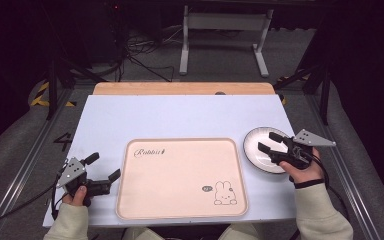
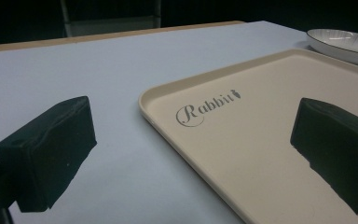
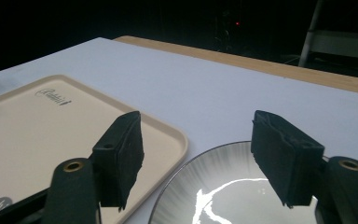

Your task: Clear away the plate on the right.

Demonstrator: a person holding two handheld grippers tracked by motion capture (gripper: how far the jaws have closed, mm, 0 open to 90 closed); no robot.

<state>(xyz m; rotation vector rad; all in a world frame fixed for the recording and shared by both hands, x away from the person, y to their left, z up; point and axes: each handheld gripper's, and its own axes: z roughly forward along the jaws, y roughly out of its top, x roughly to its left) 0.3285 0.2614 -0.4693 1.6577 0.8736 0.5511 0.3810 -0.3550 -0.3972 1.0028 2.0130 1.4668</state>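
Left gripper (image 1: 102, 167) is held at the tray's (image 1: 180, 145) left edge, jaws apart, nothing gripped. Right gripper (image 1: 268, 142) is poised over the plate (image 1: 252, 142), jaws apart, apparently untouching. The glossy rim may be missed or slipped off; the plate may be knocked into the tray.

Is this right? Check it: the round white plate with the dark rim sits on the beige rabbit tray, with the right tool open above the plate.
Not quite. The round white plate with the dark rim sits on the pale blue table, beside the beige rabbit tray, not on it; the high view shows this. The right tool is indeed open above the plate.
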